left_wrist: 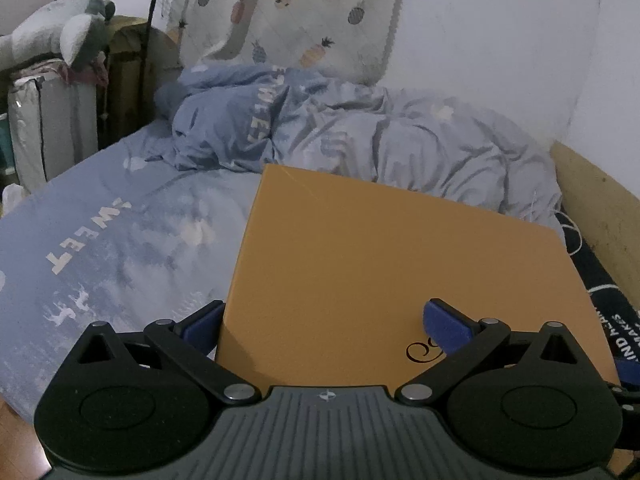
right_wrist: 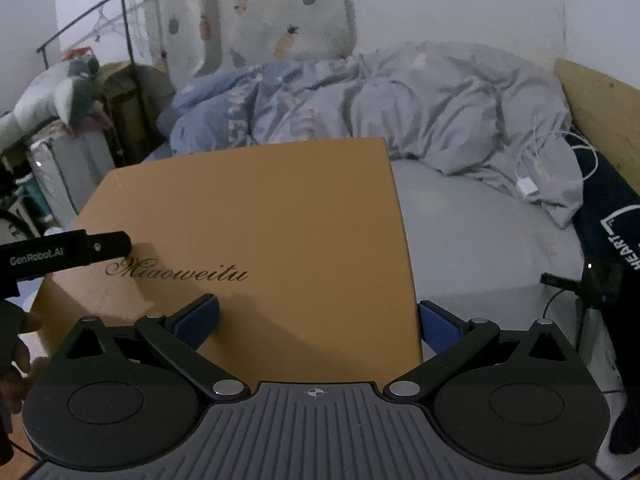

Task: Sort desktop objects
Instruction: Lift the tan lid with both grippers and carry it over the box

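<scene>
Near field, L wrist view: my left gripper (left_wrist: 326, 322) has its jaws spread wide, blue pads (left_wrist: 446, 326) either side of the near-left corner of the orange box (left_wrist: 380, 264); one pad sits over the lid by the script logo, the other just off the left edge. Nothing is clamped as far as I can see.

Near field, R wrist view: my right gripper (right_wrist: 318, 320) is likewise wide open, straddling the box's (right_wrist: 260, 220) near-right corner, one pad above the lid, the other just outside the right edge. No hold here either. The other tool, w/ white lettering, reaches in over the lid from the left, and a hand (right_wrist: 18, 344) shows at that margin.

Mid field: the box, lid on, gold-brown w/ "Miaoweitu" in script, lies flat on the bed sheet (left_wrist: 120, 248), near the bed's foot.

Far field: rumpled duvet (left_wrist: 360, 132), pineapple-print cloth (left_wrist: 304, 12) on the wall, white charger cable (right_wrist: 532, 168), plush toy (left_wrist: 68, 36) at left.

Step in hand, as I judge it: a two-sided pick-up of the box. To do it well I'd bring both grippers to opposite edges, level w/ each other, close evenly on the rim, then raise together so the lid doesn't tilt or slip.
</scene>
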Tool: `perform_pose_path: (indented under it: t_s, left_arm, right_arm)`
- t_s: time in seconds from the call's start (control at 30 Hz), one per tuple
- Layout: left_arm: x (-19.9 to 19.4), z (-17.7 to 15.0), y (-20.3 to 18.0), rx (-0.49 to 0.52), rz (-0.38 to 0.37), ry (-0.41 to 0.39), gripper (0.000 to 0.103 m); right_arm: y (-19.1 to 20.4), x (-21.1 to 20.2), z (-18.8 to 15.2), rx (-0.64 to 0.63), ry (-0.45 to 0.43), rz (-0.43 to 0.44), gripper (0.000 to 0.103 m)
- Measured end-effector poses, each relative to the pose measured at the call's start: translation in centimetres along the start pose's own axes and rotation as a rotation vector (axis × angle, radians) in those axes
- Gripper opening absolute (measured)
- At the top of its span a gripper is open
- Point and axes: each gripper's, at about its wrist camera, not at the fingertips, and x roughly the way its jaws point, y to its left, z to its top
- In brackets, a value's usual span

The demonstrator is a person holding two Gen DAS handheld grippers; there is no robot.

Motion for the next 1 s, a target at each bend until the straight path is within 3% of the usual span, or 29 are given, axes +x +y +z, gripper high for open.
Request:
perform_pose_path:
  t_s: [1.0]
  left_arm:
    - [7.9, -4.0, -0.6, 0.052, 0.056, 0.166, 0.103]
  right_arm:
    - [-3.6, 11.0, -4.0, 0.078, 0.185, 0.035, 0.103]
